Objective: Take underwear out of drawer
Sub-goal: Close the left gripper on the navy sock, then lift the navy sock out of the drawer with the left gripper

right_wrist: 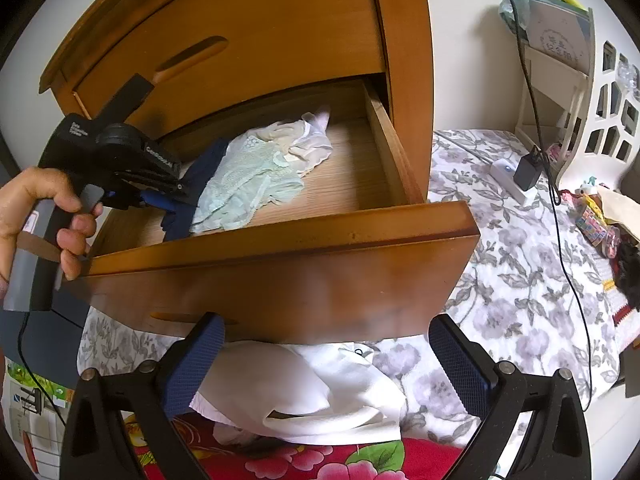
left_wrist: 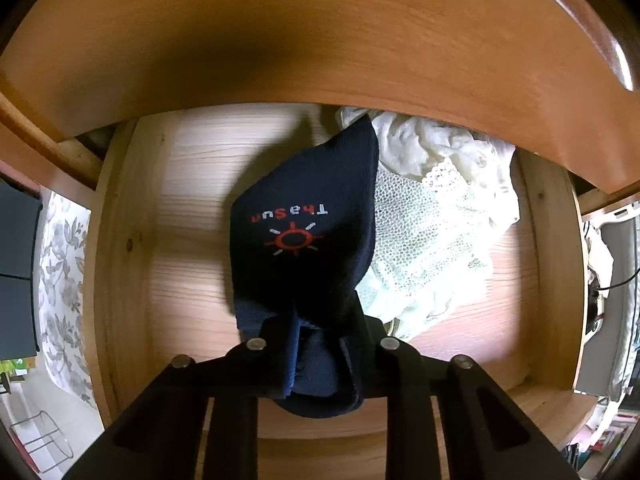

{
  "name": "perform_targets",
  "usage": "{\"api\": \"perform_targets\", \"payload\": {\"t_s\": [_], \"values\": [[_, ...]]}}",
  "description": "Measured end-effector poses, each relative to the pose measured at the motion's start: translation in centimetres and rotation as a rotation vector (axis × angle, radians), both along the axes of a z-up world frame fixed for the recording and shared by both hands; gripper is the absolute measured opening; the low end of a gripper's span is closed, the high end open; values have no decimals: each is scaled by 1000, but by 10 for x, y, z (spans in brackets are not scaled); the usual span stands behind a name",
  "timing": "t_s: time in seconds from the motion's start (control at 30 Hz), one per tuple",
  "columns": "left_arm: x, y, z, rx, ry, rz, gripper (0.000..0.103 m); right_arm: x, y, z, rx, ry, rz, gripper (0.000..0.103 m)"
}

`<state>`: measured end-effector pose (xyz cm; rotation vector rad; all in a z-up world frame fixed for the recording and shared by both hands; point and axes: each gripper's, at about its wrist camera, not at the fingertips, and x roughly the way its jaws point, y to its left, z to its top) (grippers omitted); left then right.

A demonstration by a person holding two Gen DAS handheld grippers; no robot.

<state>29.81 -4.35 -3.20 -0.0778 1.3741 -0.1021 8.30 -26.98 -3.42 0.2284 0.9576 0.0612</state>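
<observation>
A navy garment (left_wrist: 304, 232) with a red sun logo hangs bunched between the jaws of my left gripper (left_wrist: 320, 344), which is shut on it just above the floor of the open wooden drawer (left_wrist: 192, 200). Seen from the right wrist, a hand holds the left gripper (right_wrist: 168, 200) at the drawer's left side, pinching the navy garment (right_wrist: 200, 176). Pale green lace underwear (left_wrist: 424, 240) and a cream garment (left_wrist: 432, 144) lie beside it in the drawer. My right gripper (right_wrist: 326, 360) stands open in front of the drawer front (right_wrist: 280, 280), over a white garment (right_wrist: 320, 392).
The closed upper drawer (right_wrist: 224, 52) overhangs the open one. A floral bedsheet (right_wrist: 520, 264) spreads to the right, with a charger and cable (right_wrist: 528, 168) and a white basket (right_wrist: 608, 92). A red flowered cloth (right_wrist: 304, 460) lies below.
</observation>
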Motion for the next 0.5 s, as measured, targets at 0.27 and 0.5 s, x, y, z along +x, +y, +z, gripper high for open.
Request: {"api": "perform_targets", "payload": {"t_s": [0.27,0.5], "values": [[-12,16,6,-18,-30,32,19,-3,0,5,-6,-8,3,103],[-29,28,18,-35,-76,44,16,-5,2,11,-15,-19,1,103]]}}
